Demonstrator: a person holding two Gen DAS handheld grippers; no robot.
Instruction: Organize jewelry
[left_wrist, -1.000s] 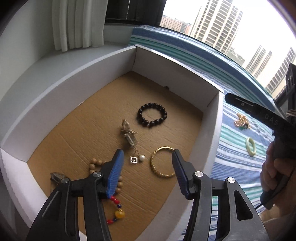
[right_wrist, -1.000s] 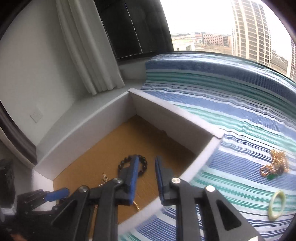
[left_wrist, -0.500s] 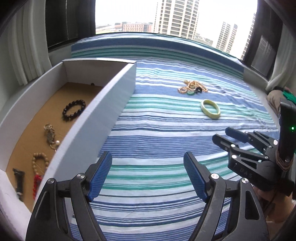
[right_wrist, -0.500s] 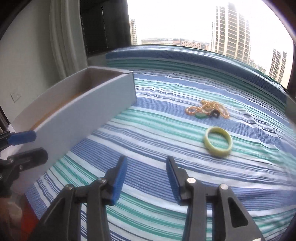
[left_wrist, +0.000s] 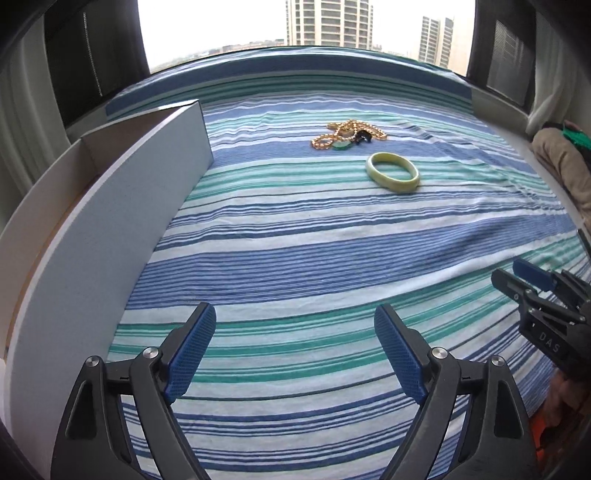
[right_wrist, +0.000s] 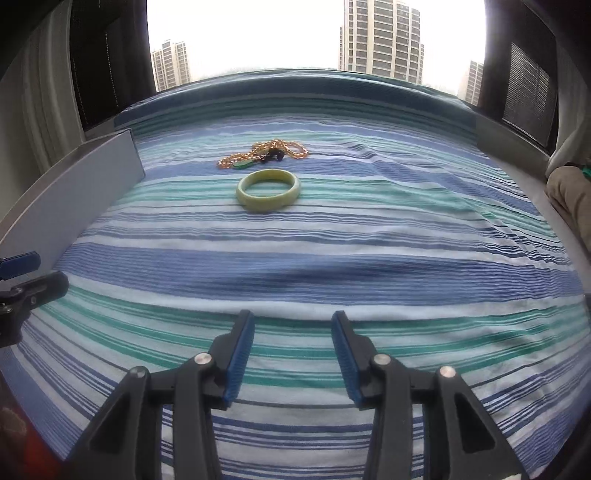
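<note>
Jade-green bangle (right_wrist: 267, 191) lies flat on the striped bed (right_wrist: 332, 266), just before the gold chain (right_wrist: 264, 153), right of the box (left_wrist: 122, 206). Likely rigid, smooth, brittle: grip across one rim. Left tongs (left_wrist: 295, 354) and right tongs (right_wrist: 293, 356) gape, empty

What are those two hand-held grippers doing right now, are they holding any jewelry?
Left hand-held gripper: open, holding nothing.
Right hand-held gripper: open, holding nothing.
</note>
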